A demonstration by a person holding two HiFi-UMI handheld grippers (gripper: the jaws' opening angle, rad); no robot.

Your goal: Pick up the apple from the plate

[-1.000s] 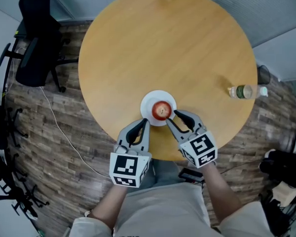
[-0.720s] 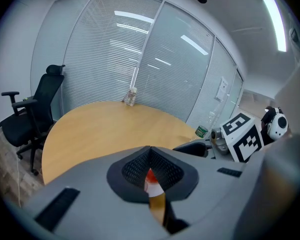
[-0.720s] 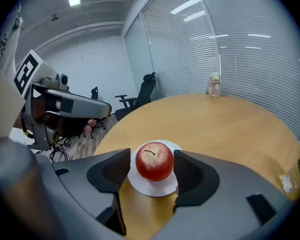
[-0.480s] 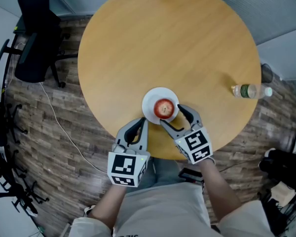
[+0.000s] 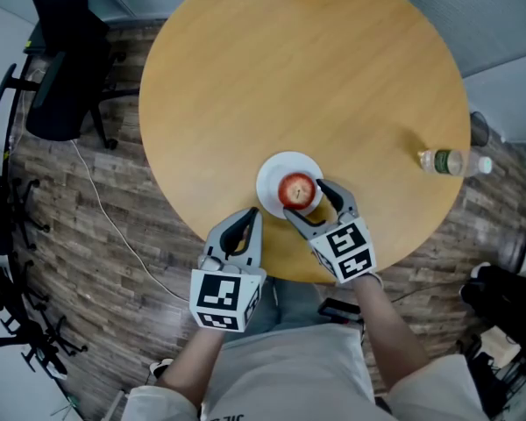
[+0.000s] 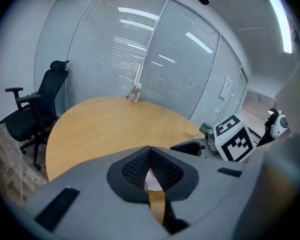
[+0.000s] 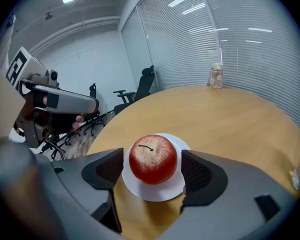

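Apple [image 7: 153, 159] on plate [image 7: 156, 193], near table [image 5: 245, 77] edge.
Set between right gripper [image 5: 305, 200] jaws, just opened wide, pads clear of it; left gripper [image 6: 150, 151] jaws together, beside plate.

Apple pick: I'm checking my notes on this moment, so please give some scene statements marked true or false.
The apple rests on the white plate. True.
The right gripper straddles the apple, jaws apart, not pressing it. True; they have just been opening.
The left gripper is shut and empty. True.
The plate lies at the far rim. False: it is at the table's near edge.
A bottle touches the plate. False: the bottle is far off to the right.
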